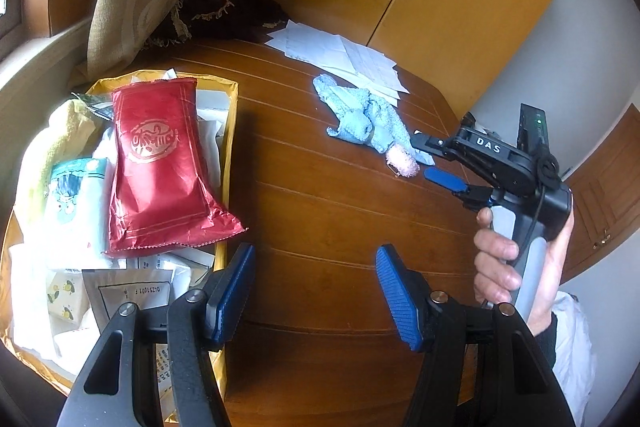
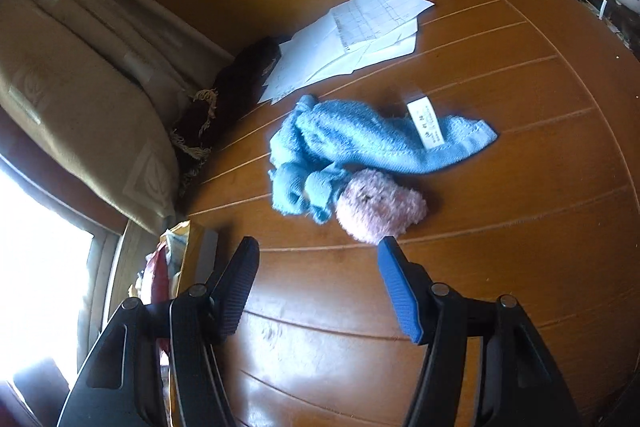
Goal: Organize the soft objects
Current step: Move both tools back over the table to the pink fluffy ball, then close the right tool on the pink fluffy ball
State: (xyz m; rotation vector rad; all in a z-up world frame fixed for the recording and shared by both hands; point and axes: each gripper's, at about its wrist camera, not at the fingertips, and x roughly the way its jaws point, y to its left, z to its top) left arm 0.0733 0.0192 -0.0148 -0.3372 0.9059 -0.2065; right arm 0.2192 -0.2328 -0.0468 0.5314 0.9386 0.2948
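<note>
Crumpled light-blue terry cloth with pink fluffy ball [image 2: 360,163] lay on brown wooden table [image 2: 500,247], white papers [image 2: 360,39] at its 12 o'clock, right gripper [image 2: 318,255] at 6 o'clock, jaws wide, empty, left gripper [image 1: 316,267] wide, empty, yellow box [image 1: 230,131] at 9 o'clock.

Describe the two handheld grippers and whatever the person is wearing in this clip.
Both grippers have black angular finger arms with silver pivot bolts and ribbed blue pads. The right gripper, seen from the left wrist camera, has a black body lettered DAS in white, a grey handle, a thin black cable and a small green light. The hand on it has a dark sleeve cuff.
</note>
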